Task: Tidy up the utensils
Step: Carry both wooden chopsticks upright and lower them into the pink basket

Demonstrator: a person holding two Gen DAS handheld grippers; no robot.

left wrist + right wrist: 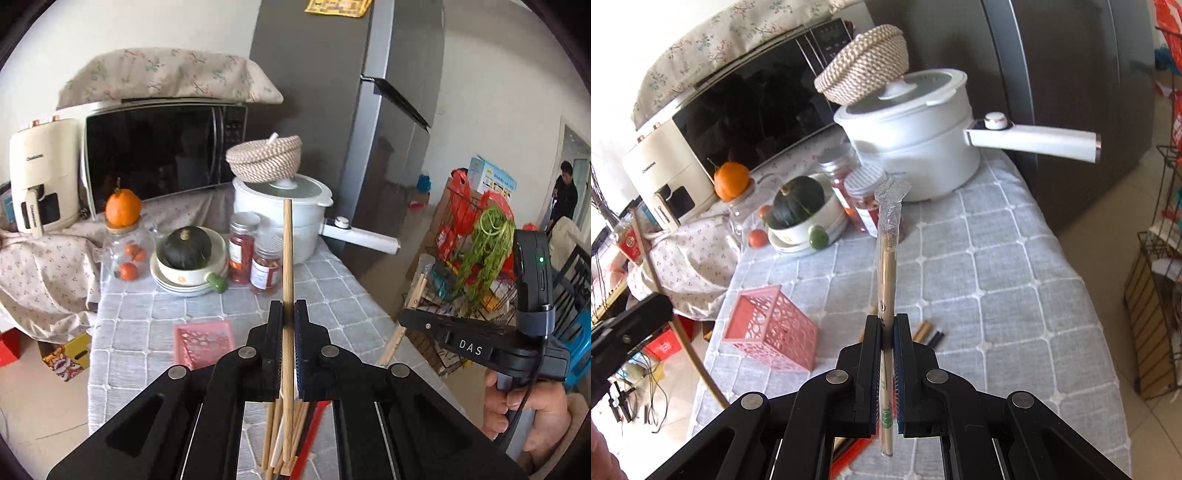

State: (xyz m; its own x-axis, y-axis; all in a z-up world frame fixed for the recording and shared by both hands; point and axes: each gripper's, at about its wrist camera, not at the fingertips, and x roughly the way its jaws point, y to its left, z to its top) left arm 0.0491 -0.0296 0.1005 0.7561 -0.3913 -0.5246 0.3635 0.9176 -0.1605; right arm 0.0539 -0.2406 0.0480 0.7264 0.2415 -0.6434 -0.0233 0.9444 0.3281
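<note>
My left gripper (pixel 288 308) is shut on a single bare wooden chopstick (pixel 288 254) that stands upright above the table. Below it a pile of wooden chopsticks (pixel 284 439) and a red one (pixel 310 435) lies on the grey cloth. A pink plastic basket (pixel 203 341) lies on its side to the left; it also shows in the right wrist view (pixel 770 326). My right gripper (pixel 887 321) is shut on a plastic-wrapped pair of chopsticks (pixel 888 258), held upright. Loose chopstick ends (pixel 929 332) lie just beyond it.
At the back stand a white pot with a long handle (pixel 916 147), a woven basket (pixel 866 64) on its lid, two jars (pixel 255 254), a bowl with a dark squash (pixel 188 247), a glass jar topped by an orange (pixel 123 208) and a microwave (pixel 159 155). A wire rack (pixel 476 258) stands right of the table.
</note>
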